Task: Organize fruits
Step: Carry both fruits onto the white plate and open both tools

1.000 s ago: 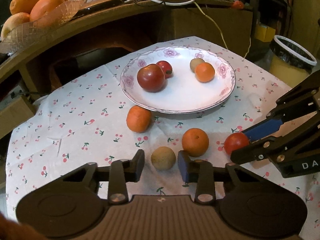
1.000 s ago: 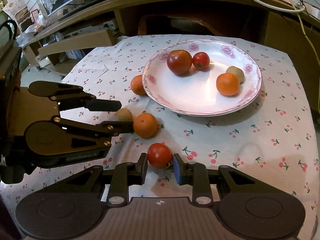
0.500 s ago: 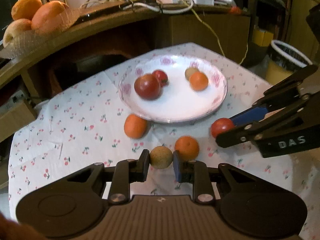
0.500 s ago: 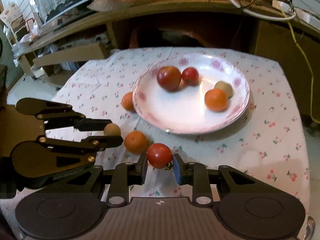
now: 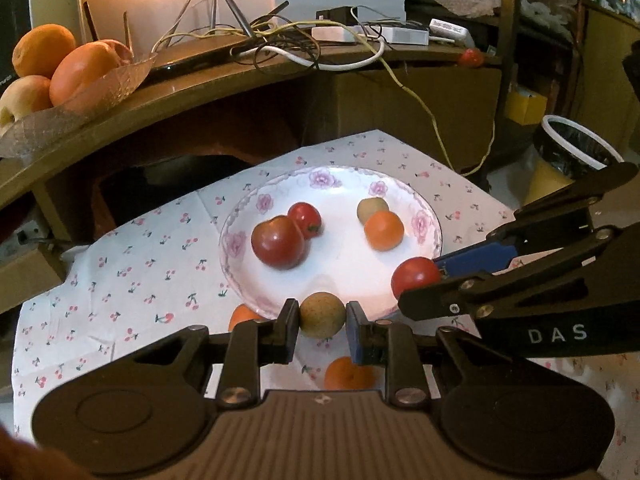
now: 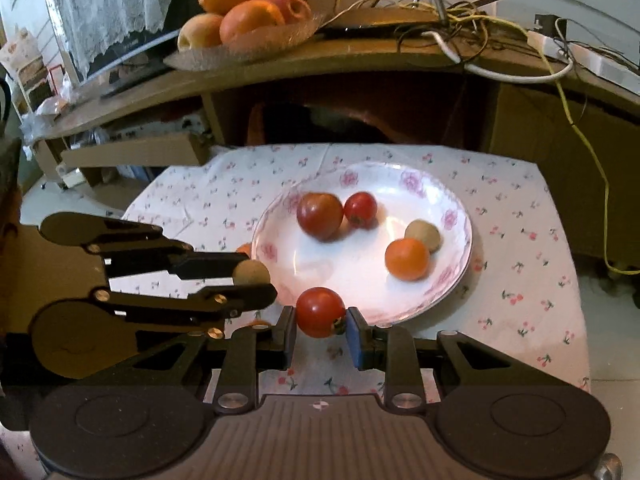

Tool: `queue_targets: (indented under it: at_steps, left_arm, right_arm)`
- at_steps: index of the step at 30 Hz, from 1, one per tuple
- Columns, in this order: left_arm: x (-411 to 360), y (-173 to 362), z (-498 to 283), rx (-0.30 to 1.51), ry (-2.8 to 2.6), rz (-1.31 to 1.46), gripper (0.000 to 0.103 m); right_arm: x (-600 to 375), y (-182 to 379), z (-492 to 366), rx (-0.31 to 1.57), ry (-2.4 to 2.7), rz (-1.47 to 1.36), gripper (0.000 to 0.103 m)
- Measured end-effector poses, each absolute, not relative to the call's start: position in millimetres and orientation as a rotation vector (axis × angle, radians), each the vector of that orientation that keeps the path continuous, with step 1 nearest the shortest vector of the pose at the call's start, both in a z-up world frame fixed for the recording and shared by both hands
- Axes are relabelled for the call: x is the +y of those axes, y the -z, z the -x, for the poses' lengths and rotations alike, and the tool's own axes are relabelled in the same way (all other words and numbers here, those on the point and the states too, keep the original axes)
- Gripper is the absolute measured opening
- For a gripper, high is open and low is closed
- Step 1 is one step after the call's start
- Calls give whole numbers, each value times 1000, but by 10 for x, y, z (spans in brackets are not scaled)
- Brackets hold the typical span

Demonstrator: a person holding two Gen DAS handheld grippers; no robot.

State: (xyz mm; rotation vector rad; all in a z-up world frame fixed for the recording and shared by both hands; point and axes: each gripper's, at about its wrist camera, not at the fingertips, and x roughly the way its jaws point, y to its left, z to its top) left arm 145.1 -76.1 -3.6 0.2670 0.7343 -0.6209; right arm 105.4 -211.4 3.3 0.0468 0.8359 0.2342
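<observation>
My left gripper is shut on a tan round fruit and holds it above the near rim of the flowered white plate. My right gripper is shut on a red tomato, also lifted at the plate's near rim. In the left wrist view the right gripper comes in from the right with the tomato. The plate holds a large tomato, a small tomato, an orange and a tan fruit. Two oranges lie on the cloth below.
The cherry-print cloth covers a small table. A wooden shelf behind carries a glass bowl of oranges and apples and tangled cables. A lined bin stands at the right.
Both grippers have closed on their fruit, lifted them off the cloth and carried them toward the plate's near rim. The two oranges stay on the cloth.
</observation>
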Motion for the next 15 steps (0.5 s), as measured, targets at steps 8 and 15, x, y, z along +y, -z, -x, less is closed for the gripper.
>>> queue_targets:
  at_steps: [8,15]
  left_arm:
    - [-872,114,-1635,755,572,-251,31]
    - [-907,194,-1705,774,562,-249,31]
  right_arm:
    - [-2205,32,-1241,832,-181,-58,28]
    - [-2243,110,-1317,846,-170,-57,28]
